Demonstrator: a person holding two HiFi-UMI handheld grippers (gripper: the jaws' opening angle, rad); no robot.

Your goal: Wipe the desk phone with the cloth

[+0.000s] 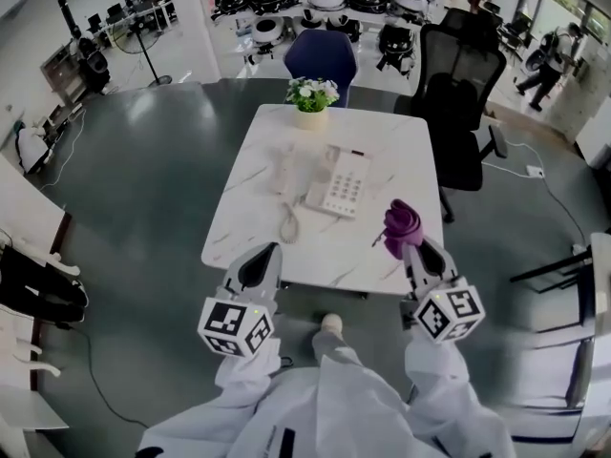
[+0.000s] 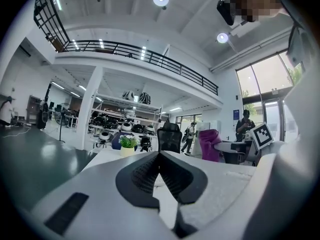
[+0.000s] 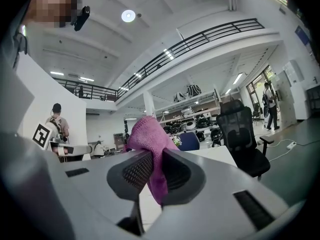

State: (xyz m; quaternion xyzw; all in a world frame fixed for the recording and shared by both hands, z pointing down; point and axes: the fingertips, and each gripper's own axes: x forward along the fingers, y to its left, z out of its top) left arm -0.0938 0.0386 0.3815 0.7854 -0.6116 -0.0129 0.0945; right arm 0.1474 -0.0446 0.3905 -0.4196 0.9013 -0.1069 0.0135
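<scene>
Right claw (image 3: pixel 152 171) pinches the purple cloth (image 3: pixel 145 134) at the surface's (image 1: pixel 382 141) near edge. Left claw (image 2: pixel 160 156) is pressed together, empty. The phone (image 1: pixel 339 184) lies mid-surface.

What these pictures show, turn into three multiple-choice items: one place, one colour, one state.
1. On the table, the potted plant stands at: A) the far edge; B) the near edge; C) the middle.
2. The cloth is: A) white; B) purple; C) green.
3. The left gripper is: A) wide open; B) shut on the cloth; C) shut, empty.

Answers: A, it stands beyond the desk phone; B, it is purple in the head and right gripper views; C, its jaw tips meet with nothing between.
</scene>
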